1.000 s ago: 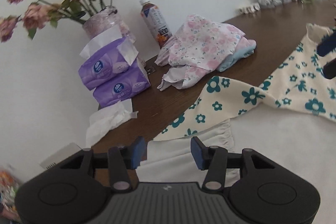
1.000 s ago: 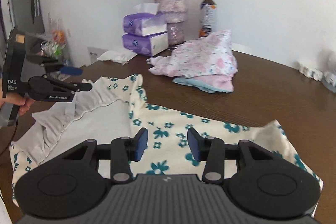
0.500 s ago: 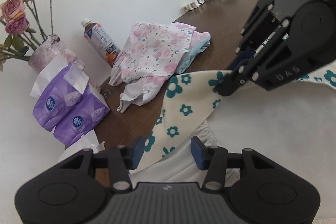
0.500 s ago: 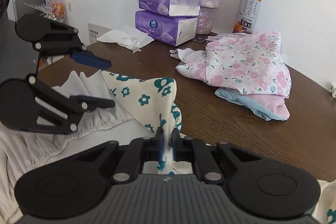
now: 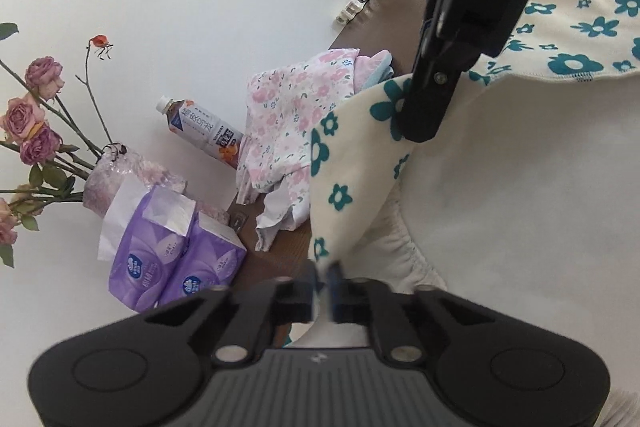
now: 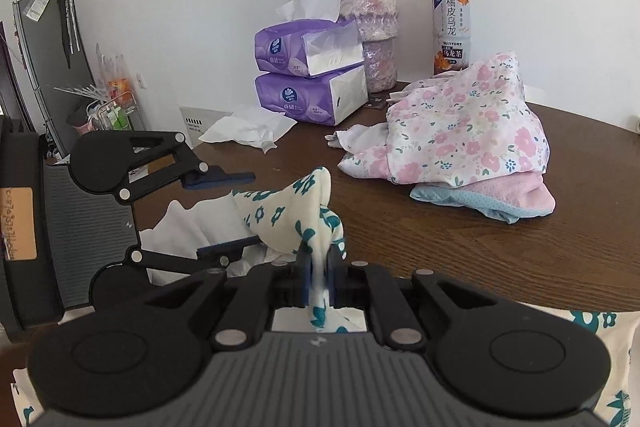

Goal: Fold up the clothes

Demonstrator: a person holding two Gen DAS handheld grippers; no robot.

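The flowered garment [image 6: 288, 211], cream with teal blooms and a plain white inside, lies spread on the near part of the brown counter [image 6: 520, 247], one printed edge raised off the white layer. The right gripper [image 6: 319, 261] has its jaws pressed together on a gathered bit of that edge, and the left gripper [image 5: 324, 273] pinches the same strip a little further along. Two close holds on one edge would keep it taut, which I judge suits carrying it over as a fold. The pink floral pile [image 6: 460, 131] sits well apart towards the wall, seemingly out of the working area, with the tissue packs [image 6: 308, 75] and tea bottle [image 6: 450, 23] behind it. The left view alone shows the garment's far side running off under the right tool, and the elastic gather of the white layer. The right view alone shows the left tool from the side, where its fingers look apart, so its pinch reads clearly only from its own camera
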